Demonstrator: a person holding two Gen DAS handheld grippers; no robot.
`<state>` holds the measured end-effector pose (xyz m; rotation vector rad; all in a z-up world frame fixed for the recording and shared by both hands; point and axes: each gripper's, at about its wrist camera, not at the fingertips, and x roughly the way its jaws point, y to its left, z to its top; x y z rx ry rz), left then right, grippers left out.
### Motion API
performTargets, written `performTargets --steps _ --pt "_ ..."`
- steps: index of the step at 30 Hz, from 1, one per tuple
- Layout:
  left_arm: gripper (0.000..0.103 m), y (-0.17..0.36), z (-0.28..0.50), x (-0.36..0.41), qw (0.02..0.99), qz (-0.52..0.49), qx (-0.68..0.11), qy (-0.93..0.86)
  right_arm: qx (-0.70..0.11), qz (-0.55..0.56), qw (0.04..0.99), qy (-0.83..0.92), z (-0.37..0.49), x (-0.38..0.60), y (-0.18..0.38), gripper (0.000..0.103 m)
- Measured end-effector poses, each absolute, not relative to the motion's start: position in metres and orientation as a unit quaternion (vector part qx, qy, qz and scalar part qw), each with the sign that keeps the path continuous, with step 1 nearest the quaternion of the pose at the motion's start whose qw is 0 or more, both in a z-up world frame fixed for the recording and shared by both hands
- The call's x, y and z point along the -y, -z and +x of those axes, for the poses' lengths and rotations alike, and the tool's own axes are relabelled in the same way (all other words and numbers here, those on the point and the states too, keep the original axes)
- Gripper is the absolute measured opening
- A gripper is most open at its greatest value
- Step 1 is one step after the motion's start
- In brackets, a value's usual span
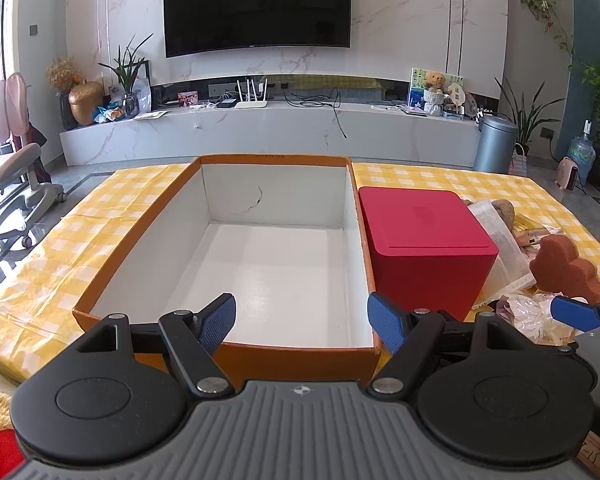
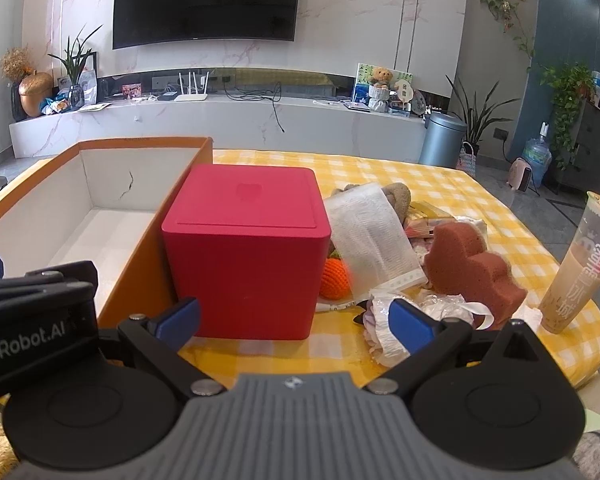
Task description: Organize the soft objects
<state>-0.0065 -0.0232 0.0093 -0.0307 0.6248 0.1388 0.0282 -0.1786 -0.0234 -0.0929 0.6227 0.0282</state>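
Observation:
An open orange box (image 1: 132, 236) with a bare white inside sits on the yellow checked tablecloth; it also shows in the right wrist view (image 2: 140, 264). My left gripper (image 1: 302, 322) is open and empty over the box's near edge. My right gripper (image 2: 296, 318) is open and empty, in front of a red cube box (image 2: 244, 256). To the right lies a pile of soft things: a brown sponge (image 2: 472, 268), an orange knitted toy (image 2: 334, 278), a white rolled cloth (image 2: 370, 236), crumpled white fabric (image 2: 384, 332) and a grey plush (image 2: 398, 196).
A milk tea cup (image 2: 580, 264) stands at the table's right edge. The red cube box (image 1: 424, 248) stands tight against the orange box's right wall. The right gripper's blue finger (image 1: 576, 312) shows in the left wrist view. A TV stand is behind.

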Motion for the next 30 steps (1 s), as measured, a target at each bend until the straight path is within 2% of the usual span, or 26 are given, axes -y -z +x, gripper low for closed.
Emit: performTargets --steps 7,17,24,30 --pt "0.088 -0.014 -0.011 0.026 0.950 -0.001 -0.305 -0.067 -0.296 -0.069 0.953 -0.011 0.025 0.178 0.019 0.099" --pt "0.088 -0.038 -0.030 0.039 0.959 0.008 -0.280 -0.045 -0.293 -0.047 0.955 -0.004 0.023 0.199 0.005 0.099" --pt "0.089 -0.056 -0.037 0.054 0.965 0.001 -0.256 -0.051 -0.327 -0.091 0.940 0.040 0.030 0.228 -0.011 0.100" --pt "0.089 -0.057 -0.024 0.076 0.963 0.011 -0.267 -0.037 -0.336 -0.075 0.938 0.034 0.037 0.266 -0.027 0.100"
